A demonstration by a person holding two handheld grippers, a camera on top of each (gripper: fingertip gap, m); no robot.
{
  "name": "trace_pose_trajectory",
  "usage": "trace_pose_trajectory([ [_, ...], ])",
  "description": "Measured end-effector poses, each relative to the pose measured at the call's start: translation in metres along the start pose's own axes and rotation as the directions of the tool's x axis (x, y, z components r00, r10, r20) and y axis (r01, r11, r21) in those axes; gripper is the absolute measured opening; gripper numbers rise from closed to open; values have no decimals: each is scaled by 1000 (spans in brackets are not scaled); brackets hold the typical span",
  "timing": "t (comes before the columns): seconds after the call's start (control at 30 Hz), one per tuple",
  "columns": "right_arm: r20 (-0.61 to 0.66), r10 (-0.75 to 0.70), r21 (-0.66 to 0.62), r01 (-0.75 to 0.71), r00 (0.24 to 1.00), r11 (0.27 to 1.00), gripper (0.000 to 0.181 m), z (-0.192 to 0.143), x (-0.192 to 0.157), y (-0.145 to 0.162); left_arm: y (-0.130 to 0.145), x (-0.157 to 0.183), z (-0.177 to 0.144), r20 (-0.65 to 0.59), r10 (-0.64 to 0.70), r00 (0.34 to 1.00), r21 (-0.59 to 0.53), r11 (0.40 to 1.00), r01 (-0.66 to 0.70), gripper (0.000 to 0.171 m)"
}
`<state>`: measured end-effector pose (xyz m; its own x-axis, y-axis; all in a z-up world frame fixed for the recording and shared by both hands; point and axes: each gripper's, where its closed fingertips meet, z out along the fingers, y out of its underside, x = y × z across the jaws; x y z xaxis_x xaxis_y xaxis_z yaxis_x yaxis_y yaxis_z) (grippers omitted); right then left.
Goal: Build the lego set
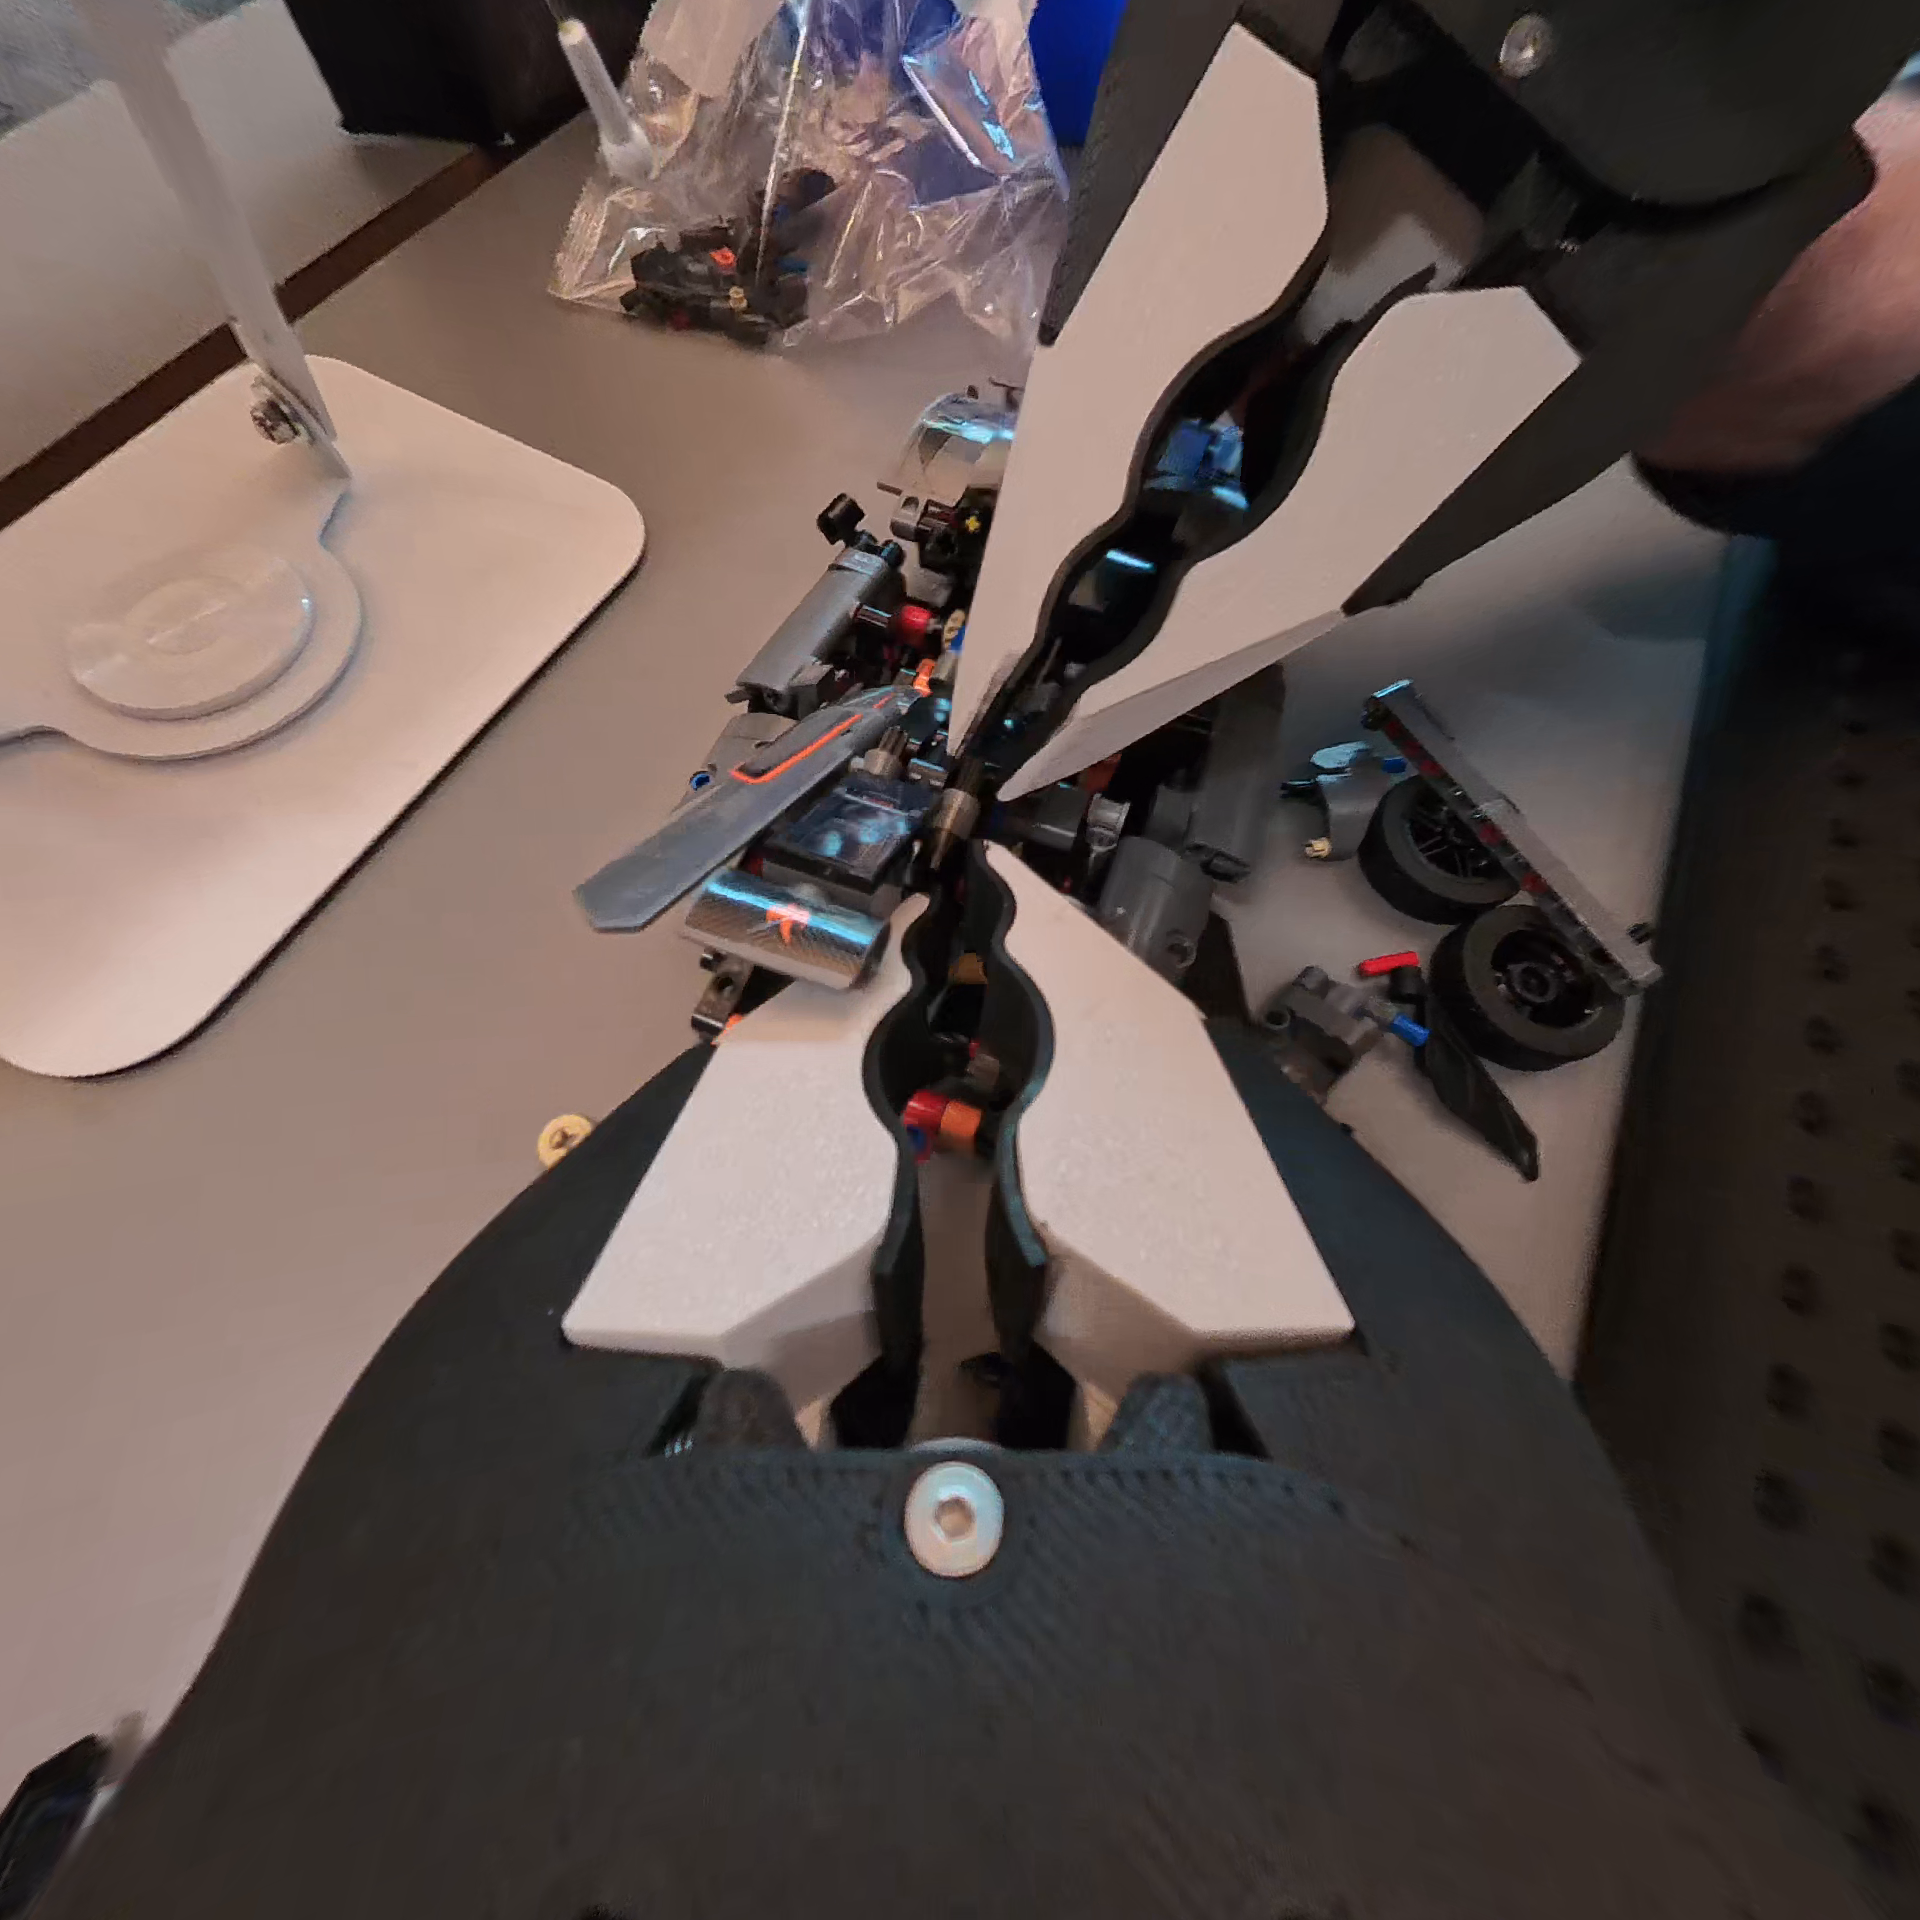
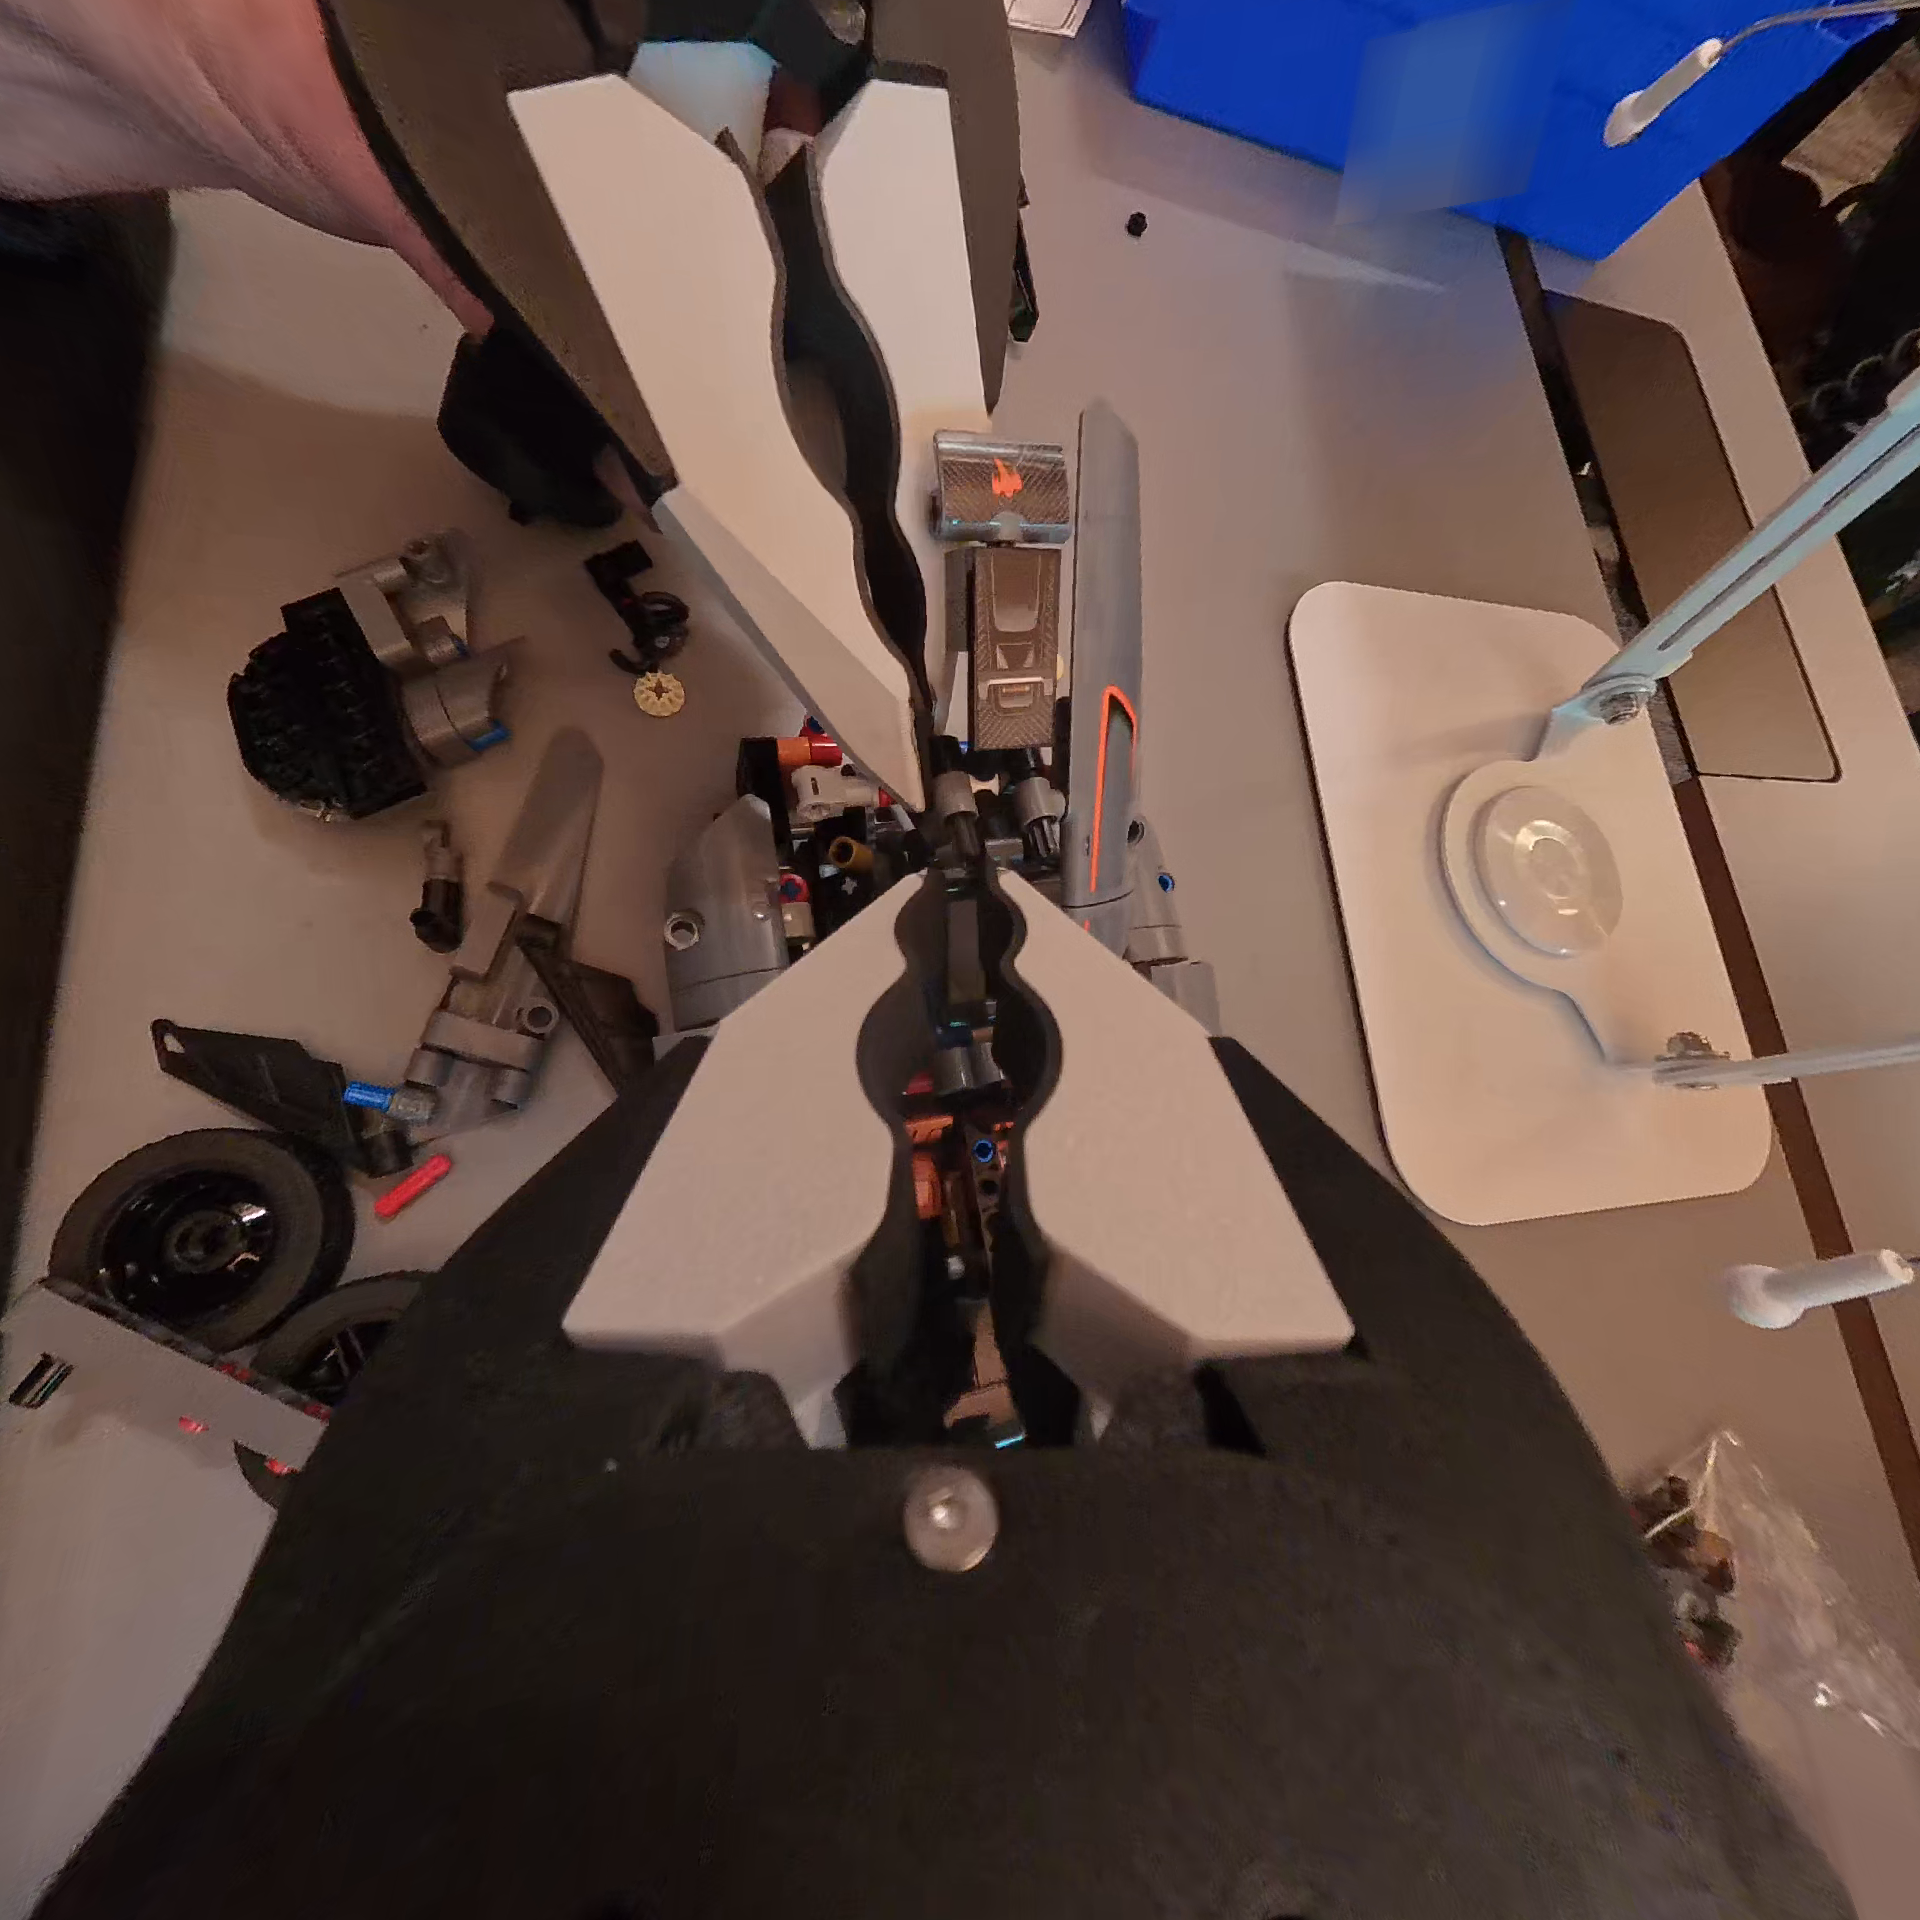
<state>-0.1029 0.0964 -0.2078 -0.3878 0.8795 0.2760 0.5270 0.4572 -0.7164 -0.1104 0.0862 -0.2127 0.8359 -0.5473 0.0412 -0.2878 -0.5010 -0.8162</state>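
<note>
A half-built grey and black lego car point(image 1: 831, 831) with an orange-striped side panel point(image 1: 748, 800) lies on the table, and shows in the right wrist view point(image 2: 1013, 644). My left gripper point(image 1: 964, 850) and my right gripper point(image 2: 961, 875) meet tip to tip over its middle. Both are shut, each on one end of a small grey and black pin point(image 1: 951, 810), which shows in the right wrist view point(image 2: 954, 805). The right gripper point(image 1: 971, 753) comes in from the upper right in the left wrist view. The left gripper point(image 2: 923, 764) comes in from the upper left in the right wrist view.
Two black wheels point(image 1: 1527, 987) on a grey beam, loose grey sub-assemblies point(image 2: 488, 997) and a tan gear point(image 2: 659, 694) lie beside the car. A clear bag of parts point(image 1: 810, 208), a white stand base point(image 1: 260, 675) and a blue bin point(image 2: 1351, 94) surround it. A black perforated board point(image 1: 1787, 1143) borders the table. Less than 4 cm separates the two grippers' tips. About 10 cm separates my left fingertips from the tan gear point(image 2: 659, 694).
</note>
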Motion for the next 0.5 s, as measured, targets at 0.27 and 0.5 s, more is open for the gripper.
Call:
trace_pose_trajectory([
  [0.27, -10, 14, -11, -14, 1000, 1000, 3, 2, 1, 2, 2, -5, -1, 133, 133, 982, -46, 991, -128, 0],
  [0.5, -13, 67, -12, -67, 998, 998, 3, -1, 11, 12, 9, -35, -35, 324, 224, 919, -94, 974, -204, 0],
])
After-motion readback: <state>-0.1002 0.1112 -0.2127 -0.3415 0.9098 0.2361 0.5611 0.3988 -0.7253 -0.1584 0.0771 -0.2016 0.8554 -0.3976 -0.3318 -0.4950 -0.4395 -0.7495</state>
